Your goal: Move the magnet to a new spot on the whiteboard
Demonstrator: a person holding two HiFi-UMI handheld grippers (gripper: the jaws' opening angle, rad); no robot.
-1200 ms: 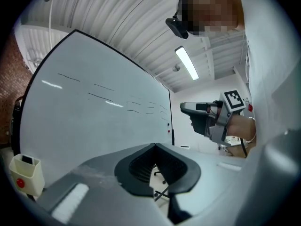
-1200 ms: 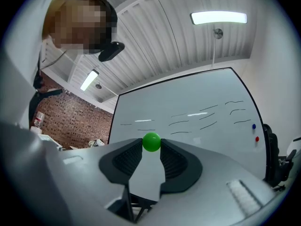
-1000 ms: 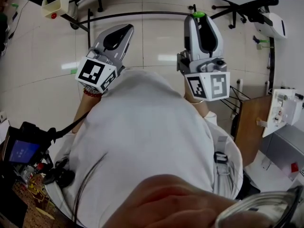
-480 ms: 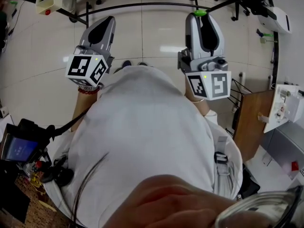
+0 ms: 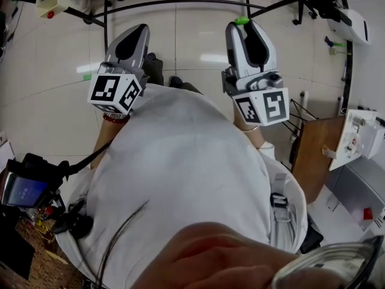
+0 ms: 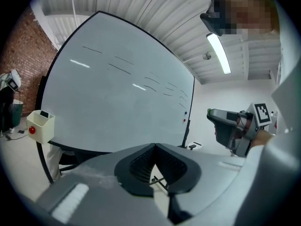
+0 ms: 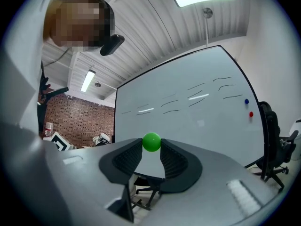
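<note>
In the right gripper view a green ball magnet [image 7: 151,142] sits pinched between the jaw tips of my right gripper [image 7: 151,145], held in the air short of the whiteboard [image 7: 188,121]. From the head view the same magnet [image 5: 242,21] shows at the tip of the right gripper [image 5: 243,24]. My left gripper [image 5: 138,29] is held beside it, to the left. Its jaws meet at the tips with nothing between them in the left gripper view [image 6: 154,146]. The whiteboard [image 6: 117,98] fills that view, with faint marker strokes on it.
A small blue magnet [image 7: 246,101] and a red magnet [image 7: 250,114] stick near the board's right edge. A white box [image 6: 40,126] with a red ball hangs at the board's lower left. An office chair [image 7: 273,145] stands to the right. A wooden table [image 5: 313,155] is at my right.
The left gripper has swung from leaning right to pointing straighter ahead. The right gripper with the green magnet has shifted slightly left. The person's shoes have come into the head view.
</note>
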